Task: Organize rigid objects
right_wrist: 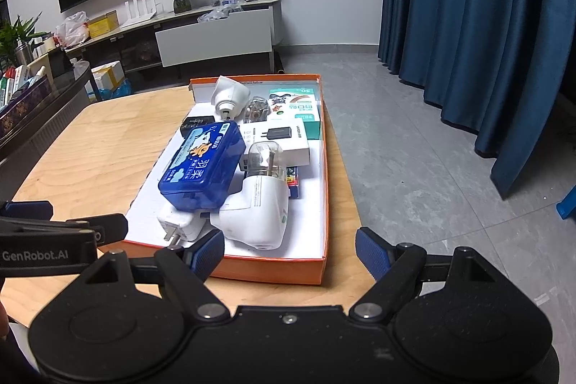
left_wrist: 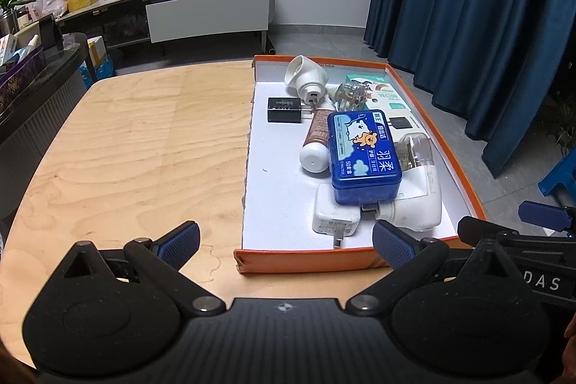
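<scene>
Now, left wrist view:
Left gripper [left_wrist: 284, 242]: jaws spread wide, holding nothing, low over the pale wooden table [left_wrist: 136, 146].
Shallow orange cardboard box with white floor [left_wrist: 360, 260]: on the table's right part, just ahead of the fingertips.
Blue plastic case with cartoon label [left_wrist: 363, 157]: in the box, resting on a white square charger [left_wrist: 333, 215] and a white angled plug-in device [left_wrist: 417, 200] (clear cap on its far end).
Black cube charger [left_wrist: 284, 109]: near the box's left wall.

Right wrist view:
Right gripper [right_wrist: 289, 252]: released, empty, at the box's near wall [right_wrist: 273, 270].
Blue case [right_wrist: 201, 164]: tilted atop the pile.
White carton picturing a black charger [right_wrist: 277, 139]: behind the angled device [right_wrist: 255, 215].
</scene>
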Action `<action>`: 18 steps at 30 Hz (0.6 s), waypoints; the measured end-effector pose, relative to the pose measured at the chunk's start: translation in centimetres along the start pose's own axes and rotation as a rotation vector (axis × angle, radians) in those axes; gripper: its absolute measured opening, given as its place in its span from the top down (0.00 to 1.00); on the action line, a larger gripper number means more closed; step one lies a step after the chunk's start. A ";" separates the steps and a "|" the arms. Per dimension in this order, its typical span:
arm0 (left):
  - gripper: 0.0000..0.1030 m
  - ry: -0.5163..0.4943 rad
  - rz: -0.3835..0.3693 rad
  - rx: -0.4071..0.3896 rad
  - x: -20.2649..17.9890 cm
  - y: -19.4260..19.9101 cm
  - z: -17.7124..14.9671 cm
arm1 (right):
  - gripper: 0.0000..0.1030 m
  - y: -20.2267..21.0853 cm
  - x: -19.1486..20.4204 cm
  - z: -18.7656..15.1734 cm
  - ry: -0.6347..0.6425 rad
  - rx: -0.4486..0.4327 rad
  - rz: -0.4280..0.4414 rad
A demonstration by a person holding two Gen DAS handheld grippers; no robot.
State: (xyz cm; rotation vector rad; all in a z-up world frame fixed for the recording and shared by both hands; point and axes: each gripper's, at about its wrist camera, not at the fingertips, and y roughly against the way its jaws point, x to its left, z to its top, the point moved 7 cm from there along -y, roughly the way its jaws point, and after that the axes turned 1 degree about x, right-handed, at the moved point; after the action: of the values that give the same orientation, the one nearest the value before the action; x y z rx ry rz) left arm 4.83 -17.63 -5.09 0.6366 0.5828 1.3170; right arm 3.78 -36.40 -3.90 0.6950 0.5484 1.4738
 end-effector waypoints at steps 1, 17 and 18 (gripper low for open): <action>0.00 0.000 0.000 -0.001 0.0 0.0 0.0 | 0.08 0.0 0.0 0.0 0.001 0.001 0.001; 0.00 -0.009 -0.003 0.004 -0.1 0.0 0.0 | 0.08 -0.1 0.2 0.0 0.008 0.005 0.002; 0.00 -0.010 -0.004 0.004 -0.1 0.0 0.0 | 0.08 -0.1 0.2 0.0 0.007 0.005 0.003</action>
State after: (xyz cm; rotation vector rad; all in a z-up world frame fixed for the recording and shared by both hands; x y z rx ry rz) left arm 4.84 -17.74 -5.09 0.6446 0.5790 1.3084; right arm 3.87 -36.16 -3.95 0.6949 0.5567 1.4786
